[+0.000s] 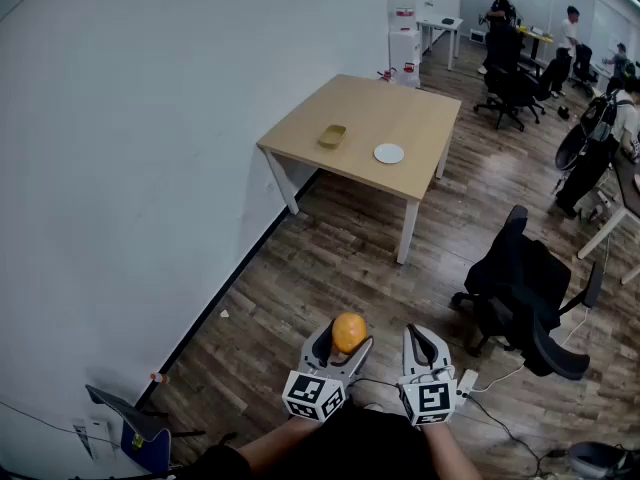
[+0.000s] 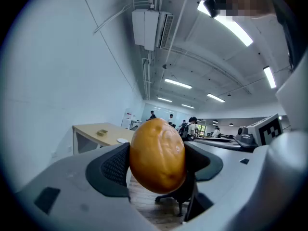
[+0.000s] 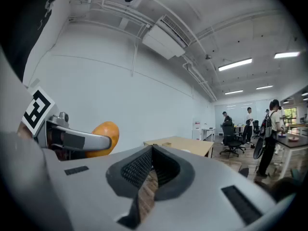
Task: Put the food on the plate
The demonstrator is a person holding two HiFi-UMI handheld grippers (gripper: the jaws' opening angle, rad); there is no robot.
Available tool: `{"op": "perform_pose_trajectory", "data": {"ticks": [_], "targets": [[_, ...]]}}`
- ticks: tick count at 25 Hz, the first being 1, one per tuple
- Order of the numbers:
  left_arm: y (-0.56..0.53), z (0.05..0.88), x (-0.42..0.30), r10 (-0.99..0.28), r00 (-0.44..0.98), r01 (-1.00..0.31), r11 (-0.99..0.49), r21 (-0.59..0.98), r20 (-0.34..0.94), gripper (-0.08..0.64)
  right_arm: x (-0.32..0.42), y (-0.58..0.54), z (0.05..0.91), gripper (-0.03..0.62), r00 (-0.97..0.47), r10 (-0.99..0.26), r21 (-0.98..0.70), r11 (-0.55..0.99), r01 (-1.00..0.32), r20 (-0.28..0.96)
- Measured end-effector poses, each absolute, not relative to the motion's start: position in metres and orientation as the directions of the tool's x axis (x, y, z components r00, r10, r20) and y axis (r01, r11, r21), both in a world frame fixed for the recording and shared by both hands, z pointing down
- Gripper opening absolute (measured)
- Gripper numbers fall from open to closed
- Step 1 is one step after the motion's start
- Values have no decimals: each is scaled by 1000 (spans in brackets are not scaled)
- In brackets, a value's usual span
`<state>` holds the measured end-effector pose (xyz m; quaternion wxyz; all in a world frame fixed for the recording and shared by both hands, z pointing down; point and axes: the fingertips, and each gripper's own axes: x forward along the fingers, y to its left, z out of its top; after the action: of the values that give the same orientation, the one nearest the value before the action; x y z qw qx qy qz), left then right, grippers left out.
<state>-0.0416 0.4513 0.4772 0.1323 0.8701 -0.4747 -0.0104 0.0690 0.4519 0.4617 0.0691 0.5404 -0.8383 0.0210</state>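
**Obs:** Head view. Status of the task?

**Op:** Early, in my reading. The orange fruit [image 1: 348, 331] is in my left gripper [image 1: 346, 344], held low in front of me over the wood floor [image 1: 330, 258]. The plate [image 1: 389, 153] sits bare on the table [image 1: 400, 108], well apart from me across the room. Pick done; carry and placement left. A small tan item [image 1: 332, 136] lies near the plate. It may be more food, but it is too small for me to tell.

**Obs:** Right side, same view?

**Op:** My right gripper [image 1: 424, 346] is just beside the left, with nothing in it that I can see. An office chair [image 1: 520, 278] stands to the right of my line to the table, so I note a possible snag.

**Obs:** Left gripper view. Fingers?

**Op:** Jaws spread wide and clamped on the fruit. Both pads [image 2: 114, 166] press its flanks and it sits upright between them, bulging above and below. The grip looks centred. Plate and table show small in the far background, left of the fruit.

**Obs:** Right gripper view?

**Op:** Jaws drawn together, pads meeting at the tips, only a sliver of floor showing lower down. Nothing between them. The fruit appears at left, in the other gripper.
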Motion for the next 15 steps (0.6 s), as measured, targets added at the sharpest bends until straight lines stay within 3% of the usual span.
{"op": "perform_pose_trajectory", "data": {"ticks": [15], "targets": [[366,521,-69,-827,539,-833,-497,241,159,337,77,380,508,60,-323,-915,-15,330,-944,242]]}}
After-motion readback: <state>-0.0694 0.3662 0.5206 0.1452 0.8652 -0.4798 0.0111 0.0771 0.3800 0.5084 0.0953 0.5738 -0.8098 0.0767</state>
